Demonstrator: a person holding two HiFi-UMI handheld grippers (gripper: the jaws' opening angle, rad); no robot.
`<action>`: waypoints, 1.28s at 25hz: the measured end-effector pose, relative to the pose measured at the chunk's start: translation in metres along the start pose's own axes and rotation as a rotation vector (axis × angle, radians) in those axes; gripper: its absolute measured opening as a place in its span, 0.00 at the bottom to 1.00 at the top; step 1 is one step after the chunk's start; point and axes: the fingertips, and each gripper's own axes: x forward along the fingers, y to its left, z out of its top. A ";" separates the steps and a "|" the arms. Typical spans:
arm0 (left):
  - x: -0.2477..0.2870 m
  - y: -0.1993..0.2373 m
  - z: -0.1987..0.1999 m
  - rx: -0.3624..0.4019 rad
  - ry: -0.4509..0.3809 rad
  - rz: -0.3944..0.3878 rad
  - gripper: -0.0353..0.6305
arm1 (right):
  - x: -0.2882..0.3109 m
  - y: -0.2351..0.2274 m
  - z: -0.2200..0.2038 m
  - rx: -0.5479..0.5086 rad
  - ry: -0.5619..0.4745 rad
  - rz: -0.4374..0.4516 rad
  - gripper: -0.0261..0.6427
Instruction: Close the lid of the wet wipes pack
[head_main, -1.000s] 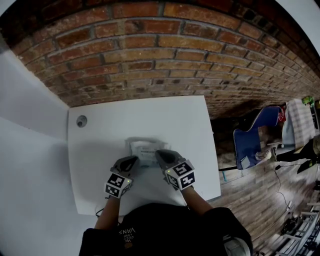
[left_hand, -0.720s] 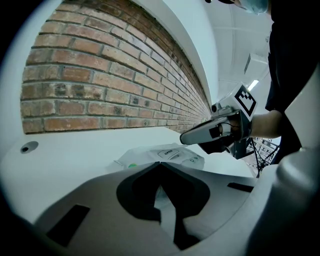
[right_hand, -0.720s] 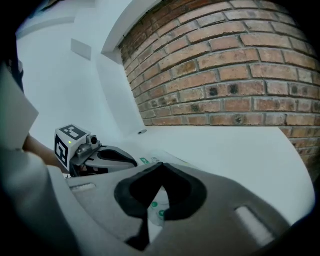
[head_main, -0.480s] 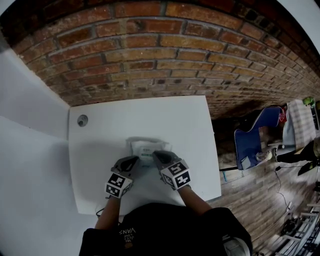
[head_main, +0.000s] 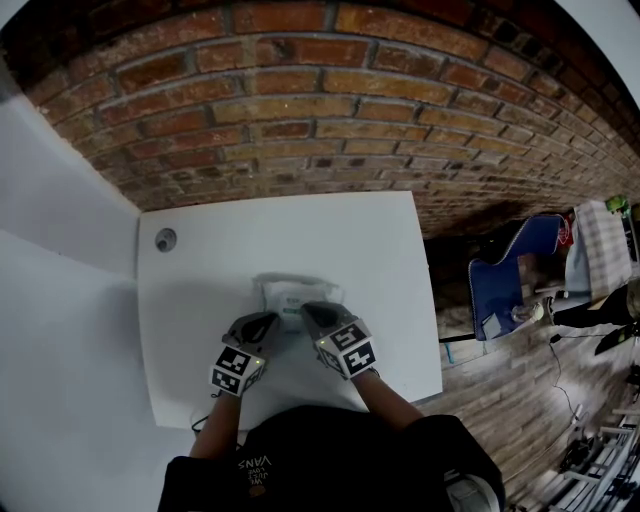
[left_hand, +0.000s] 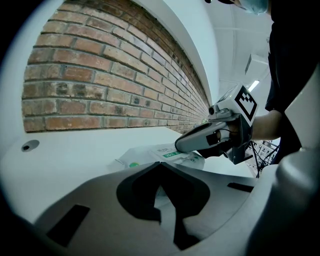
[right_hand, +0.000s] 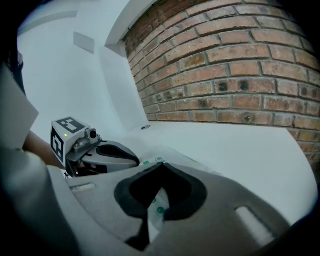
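Observation:
The wet wipes pack (head_main: 285, 292) is a white soft pack with green print, lying flat on the white table (head_main: 370, 250) just ahead of both grippers. My right gripper (head_main: 308, 310) is shut, and its tip rests on the pack's top near the label. In the left gripper view the same right gripper (left_hand: 200, 140) touches the pack (left_hand: 145, 154) from the right. My left gripper (head_main: 268, 320) is shut and sits at the pack's near left corner, with nothing between its jaws. Through the right gripper's (right_hand: 161, 166) jaws I see a strip of the pack (right_hand: 156, 205). Whether the lid is down is hidden.
A round grommet hole (head_main: 165, 240) sits at the table's far left corner. A brick wall (head_main: 300, 110) runs behind the table and a white wall stands at its left. A blue chair (head_main: 510, 270) stands on the floor to the right.
The right gripper has moved left and slightly forward onto the pack's top. The left gripper and the pack have stayed in place.

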 end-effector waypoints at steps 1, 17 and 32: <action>0.000 0.000 0.000 0.000 0.000 0.000 0.05 | 0.000 0.000 -0.001 -0.004 0.004 0.000 0.04; 0.001 -0.001 -0.001 -0.001 0.003 -0.003 0.05 | 0.007 0.001 -0.008 -0.027 0.039 0.003 0.04; 0.003 0.000 -0.003 -0.009 0.008 -0.007 0.05 | 0.012 -0.002 -0.011 -0.062 0.041 -0.014 0.04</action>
